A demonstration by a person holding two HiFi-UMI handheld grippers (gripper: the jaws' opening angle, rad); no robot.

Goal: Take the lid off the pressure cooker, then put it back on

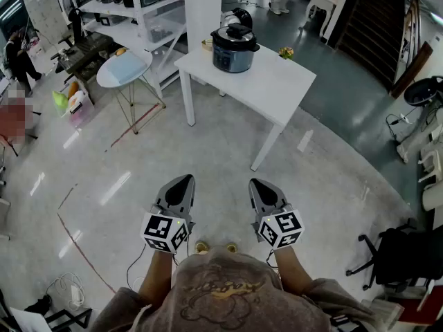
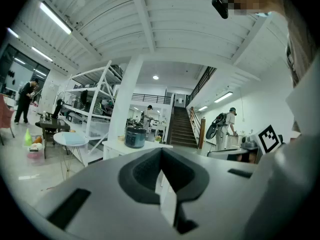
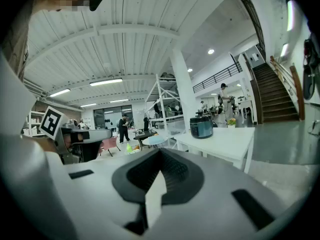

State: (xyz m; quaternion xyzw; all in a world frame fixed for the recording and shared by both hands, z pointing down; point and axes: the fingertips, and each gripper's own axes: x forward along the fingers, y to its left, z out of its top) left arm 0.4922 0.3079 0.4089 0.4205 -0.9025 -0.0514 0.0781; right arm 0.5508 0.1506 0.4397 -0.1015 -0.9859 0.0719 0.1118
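A dark blue-grey pressure cooker with a black lid stands on the far left part of a white table. It also shows small in the left gripper view, pressure cooker, and in the right gripper view, pressure cooker. My left gripper and right gripper are held side by side close to my body, well short of the table. Both point toward the table, jaws shut and empty.
A round pale-blue side table and white shelving stand left of the table. A white pillar rises behind it. A small flower pot sits on the table. Black office chair at right. People stand far off.
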